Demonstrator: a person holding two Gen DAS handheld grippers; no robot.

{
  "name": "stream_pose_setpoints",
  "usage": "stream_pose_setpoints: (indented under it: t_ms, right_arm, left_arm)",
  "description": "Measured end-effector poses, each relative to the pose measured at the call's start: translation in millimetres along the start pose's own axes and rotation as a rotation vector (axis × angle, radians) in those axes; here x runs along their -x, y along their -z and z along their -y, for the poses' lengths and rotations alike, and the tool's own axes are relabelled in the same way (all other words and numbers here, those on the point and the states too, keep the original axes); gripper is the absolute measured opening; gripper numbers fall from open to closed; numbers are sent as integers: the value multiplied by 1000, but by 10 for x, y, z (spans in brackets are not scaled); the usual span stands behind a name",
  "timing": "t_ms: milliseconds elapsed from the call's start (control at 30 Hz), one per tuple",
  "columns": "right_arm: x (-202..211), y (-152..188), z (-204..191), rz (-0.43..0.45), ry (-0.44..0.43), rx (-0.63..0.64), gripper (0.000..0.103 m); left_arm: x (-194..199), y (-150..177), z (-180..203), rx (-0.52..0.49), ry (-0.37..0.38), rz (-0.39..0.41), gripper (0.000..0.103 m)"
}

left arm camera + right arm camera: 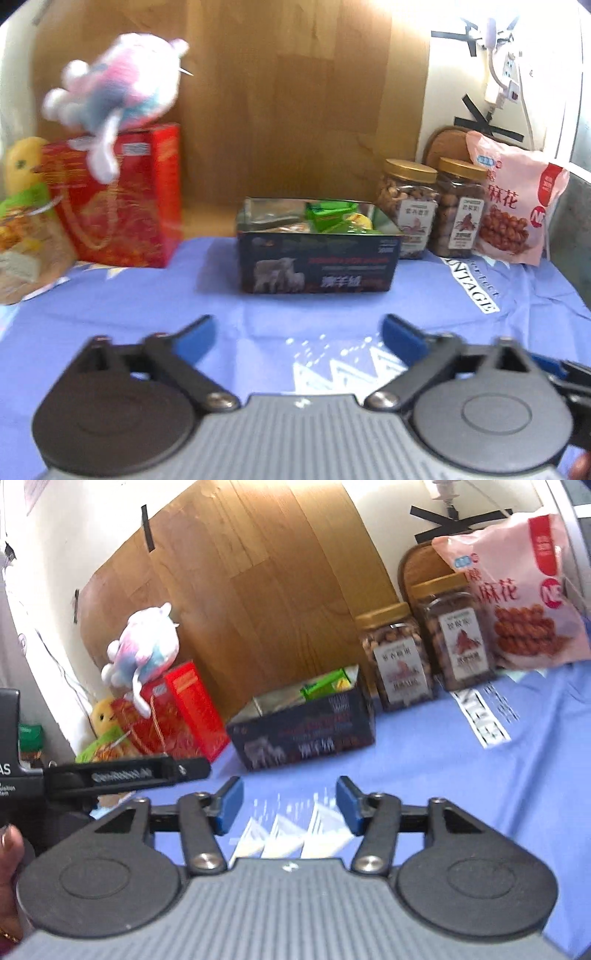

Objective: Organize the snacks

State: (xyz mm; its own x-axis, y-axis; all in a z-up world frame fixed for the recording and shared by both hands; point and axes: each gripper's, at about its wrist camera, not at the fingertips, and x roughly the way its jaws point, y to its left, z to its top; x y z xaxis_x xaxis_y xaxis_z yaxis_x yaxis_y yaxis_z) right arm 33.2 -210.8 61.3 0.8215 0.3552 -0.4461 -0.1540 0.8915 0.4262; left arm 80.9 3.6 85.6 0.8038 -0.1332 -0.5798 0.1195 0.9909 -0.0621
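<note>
Snacks (332, 218) sit in a dark open box (317, 264) on the blue-clothed worktop (461, 350), left of two nut jars (406, 206); left gripper (299, 334) fingers spread wide, empty; right gripper (290, 805) fingers parted, empty.

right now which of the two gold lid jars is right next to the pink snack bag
The darker-filled jar, with the reddish picture on its label. It stands beside the pink snack bag; the lighter nut jar stands on its other side, nearer the dark box.
</note>
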Motion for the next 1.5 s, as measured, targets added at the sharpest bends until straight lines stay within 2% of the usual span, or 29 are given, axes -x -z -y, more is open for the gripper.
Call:
stream_pose_setpoints:
  t_ms: [200,400,567,800,967,1500]
  right_arm:
    - [209,134,-107,-6,-5,-21,77]
    - [433,213,-196,32,5,-14,82]
    - [521,246,-224,44,4,-18,82]
    - [548,283,-274,48,7,-10,83]
    - [537,308,-299,38,4,-7,83]
    - [464,333,-259,13,2,-30,83]
  left_arm:
    - [280,213,112,-57,-50,-14,103]
    - [506,336,169,-53,-65,14,103]
    - [622,379,175,-57,-98,42,103]
    - [686,433,162,-59,-104,48,103]
    - [680,481,126,-49,-105,39,103]
    - [577,554,101,-81,-172,34,103]
